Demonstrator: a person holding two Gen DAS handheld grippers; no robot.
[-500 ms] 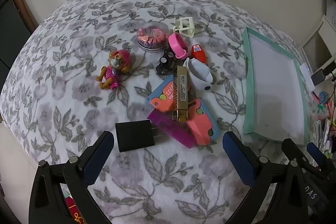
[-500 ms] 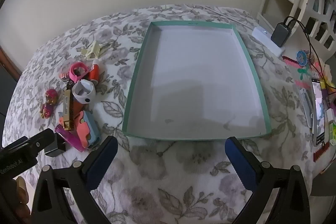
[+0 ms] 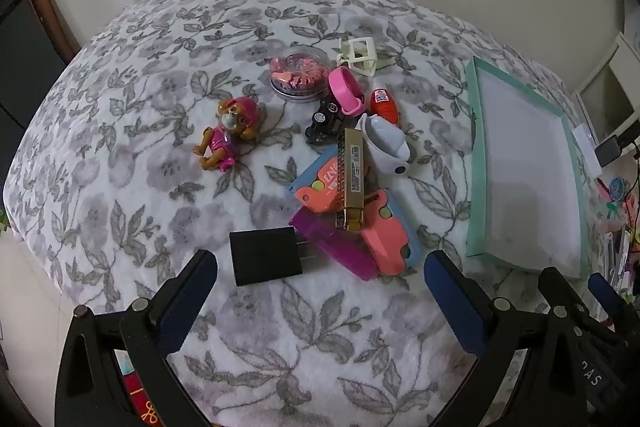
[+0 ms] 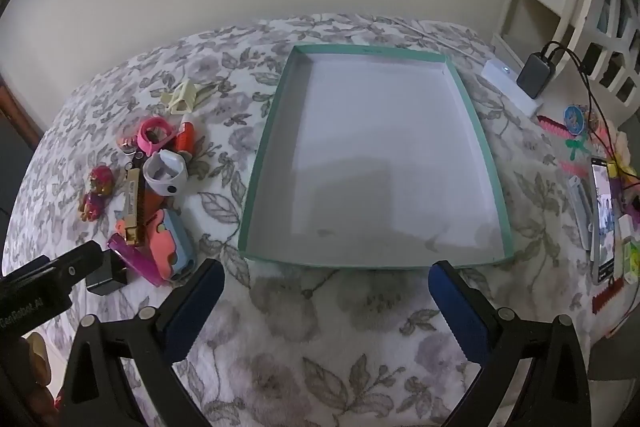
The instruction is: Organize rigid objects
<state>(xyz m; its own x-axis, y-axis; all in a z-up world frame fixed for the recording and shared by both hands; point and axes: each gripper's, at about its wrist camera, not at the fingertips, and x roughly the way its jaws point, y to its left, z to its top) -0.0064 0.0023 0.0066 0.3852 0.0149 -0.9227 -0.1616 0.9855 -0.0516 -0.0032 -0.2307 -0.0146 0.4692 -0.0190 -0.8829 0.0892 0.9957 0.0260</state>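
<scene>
My left gripper [image 3: 320, 277] is open and empty, just short of a black plug adapter [image 3: 266, 256]. Beyond it lies a heap: a purple bar [image 3: 340, 247], a coral and blue toy [image 3: 386, 239], a gold harmonica [image 3: 351, 171], a white cup-like piece [image 3: 386, 147], a pink ring [image 3: 345, 89], a pup figure [image 3: 228, 139] and a round tin [image 3: 298, 79]. My right gripper [image 4: 324, 285] is open and empty in front of an empty teal-rimmed tray [image 4: 256, 187]. The heap [image 4: 152, 187] shows at the left of the right wrist view.
A floral blanket [image 3: 120, 155] covers the surface. The teal tray [image 3: 474, 163] lies right of the heap. A cream clip [image 3: 360, 53] sits behind the heap. A phone [image 4: 602, 211], chargers, cables and small items crowd the far right side. A white shelf stands at upper right.
Both grippers have barely moved; the left view has shifted very slightly towards the black adapter. No object has moved.
</scene>
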